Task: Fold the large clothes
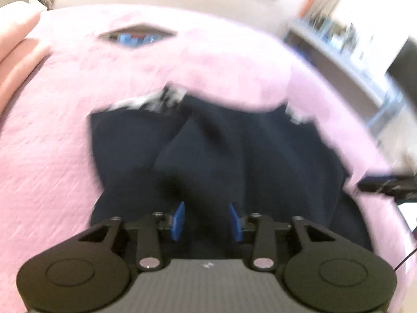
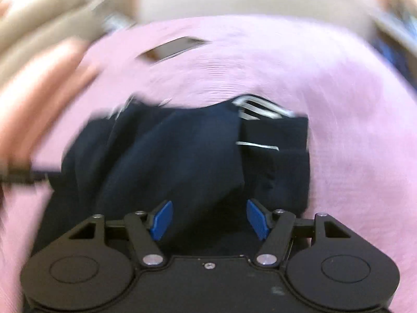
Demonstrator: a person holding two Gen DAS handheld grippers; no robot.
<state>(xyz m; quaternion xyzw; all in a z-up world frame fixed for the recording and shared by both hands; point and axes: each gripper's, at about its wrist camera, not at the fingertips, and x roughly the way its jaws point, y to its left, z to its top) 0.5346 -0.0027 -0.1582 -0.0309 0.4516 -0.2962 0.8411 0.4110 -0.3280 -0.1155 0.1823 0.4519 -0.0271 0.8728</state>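
I have both tongs over the dark navy garment (image 1: 208,151), which lies bunched on the pink blanket (image 1: 52,156). In the left wrist view the cloth fills the centre and lower middle of the frame, directly ahead of and beneath the left tongs (image 1: 207,220); their blue pads stand partly apart with nothing pinched, only fabric below them. In the right wrist view the right tongs (image 2: 209,219) are spread wider, also empty, with the garment (image 2: 182,156) running from the lower centre up to mid-frame.

The bundle's long axis looks to run from the bottom of each frame upward, with a white-striped edge (image 2: 260,109) at its far end, upper right of centre in the right view. I judge that both tongs sit at the near end, so neither is clearly closer. Pink blanket surrounds the cloth on the left, right and top, giving open room. A phone-like slab (image 2: 174,48) lies well beyond the garment, upper left. Both frames are blurred, so the fine folds are unclear.
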